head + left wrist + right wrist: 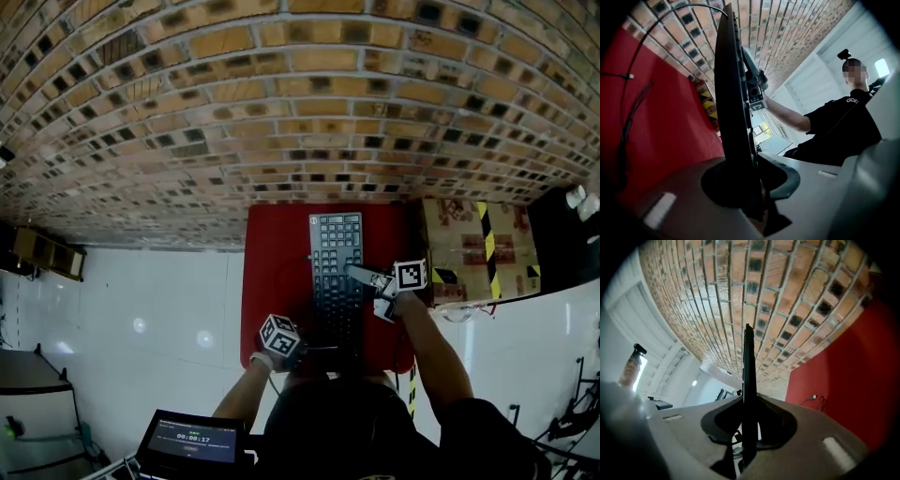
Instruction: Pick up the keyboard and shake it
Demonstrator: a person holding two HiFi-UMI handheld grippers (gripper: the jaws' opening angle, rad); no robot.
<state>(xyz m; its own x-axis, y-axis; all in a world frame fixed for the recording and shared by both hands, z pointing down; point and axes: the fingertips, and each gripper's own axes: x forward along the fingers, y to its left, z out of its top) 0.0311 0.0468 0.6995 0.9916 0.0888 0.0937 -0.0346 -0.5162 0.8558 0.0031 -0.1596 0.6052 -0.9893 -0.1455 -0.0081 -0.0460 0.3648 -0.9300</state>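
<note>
The black keyboard (336,281) is held over the red table top (272,281), its long side running away from me. My left gripper (305,349) is shut on its near end, and the marker cube (279,337) sits just left of that. My right gripper (361,275) is shut on the keyboard's right edge. In the left gripper view the keyboard (733,103) stands edge-on between the jaws of the left gripper (750,187), with the right gripper (757,91) clamped further along it. The right gripper view shows the keyboard (749,376) as a thin dark blade in the right gripper (749,427).
A brick wall (281,103) rises behind the table. A cardboard box (478,248) with yellow-black tape stands to the right. The keyboard's dark cable (628,117) trails over the red surface. A small screen (192,441) is at the lower left. A person (843,117) shows in the left gripper view.
</note>
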